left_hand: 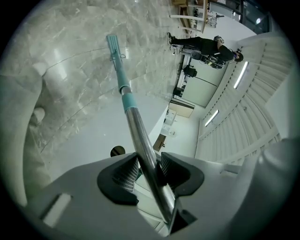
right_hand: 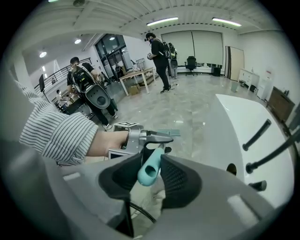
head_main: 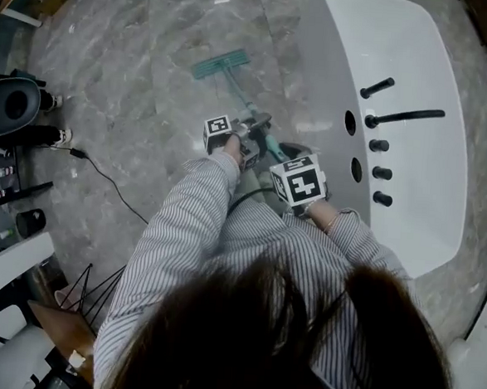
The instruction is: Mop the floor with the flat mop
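The flat mop's teal head (head_main: 221,63) lies on the grey marble floor ahead of me, its pole (head_main: 243,102) slanting back toward my hands. My left gripper (head_main: 245,148) is shut on the pole's metal part (left_hand: 140,136), with the mop head (left_hand: 113,45) far along the pole in the left gripper view. My right gripper (head_main: 290,183) is shut on the teal handle end (right_hand: 151,169), behind the left gripper (right_hand: 140,138). A hand and a striped sleeve (right_hand: 61,133) hold the left gripper.
A large white curved counter (head_main: 400,101) with black pegs and holes stands close on the right. A black cable (head_main: 103,176) trails on the floor at left, beside dark equipment (head_main: 12,107). People (right_hand: 159,56) and tables stand far off across the hall.
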`<state>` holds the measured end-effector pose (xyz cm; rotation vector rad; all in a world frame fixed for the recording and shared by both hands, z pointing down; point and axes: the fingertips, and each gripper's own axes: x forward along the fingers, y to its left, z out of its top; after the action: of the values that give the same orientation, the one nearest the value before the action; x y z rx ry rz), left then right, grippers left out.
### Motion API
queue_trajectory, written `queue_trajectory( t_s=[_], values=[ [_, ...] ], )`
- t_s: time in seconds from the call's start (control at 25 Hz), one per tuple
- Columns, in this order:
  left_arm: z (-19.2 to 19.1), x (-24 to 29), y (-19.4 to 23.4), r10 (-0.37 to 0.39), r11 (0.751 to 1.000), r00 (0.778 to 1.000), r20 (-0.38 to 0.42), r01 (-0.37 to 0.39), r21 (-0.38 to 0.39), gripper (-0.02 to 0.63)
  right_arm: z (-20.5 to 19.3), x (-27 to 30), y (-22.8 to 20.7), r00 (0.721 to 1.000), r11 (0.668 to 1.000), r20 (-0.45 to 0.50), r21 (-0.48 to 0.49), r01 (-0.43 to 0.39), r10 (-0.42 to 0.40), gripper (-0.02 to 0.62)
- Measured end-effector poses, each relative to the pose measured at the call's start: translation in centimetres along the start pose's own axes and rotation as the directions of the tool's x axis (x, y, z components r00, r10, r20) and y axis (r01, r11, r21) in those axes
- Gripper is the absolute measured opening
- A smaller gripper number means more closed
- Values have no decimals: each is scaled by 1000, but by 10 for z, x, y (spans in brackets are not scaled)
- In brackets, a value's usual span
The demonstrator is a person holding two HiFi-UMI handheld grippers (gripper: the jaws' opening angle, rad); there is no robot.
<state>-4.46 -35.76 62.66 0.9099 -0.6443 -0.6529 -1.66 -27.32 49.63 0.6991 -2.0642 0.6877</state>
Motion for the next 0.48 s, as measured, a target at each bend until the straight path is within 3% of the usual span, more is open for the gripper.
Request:
queue_trajectory(
  t_s=[0.48],
  values=[
    [214, 24, -129, 9, 1000, 1000, 2, -9, 21, 152, 222, 124, -4, 998, 996, 36, 80, 41, -44, 126]
  ],
)
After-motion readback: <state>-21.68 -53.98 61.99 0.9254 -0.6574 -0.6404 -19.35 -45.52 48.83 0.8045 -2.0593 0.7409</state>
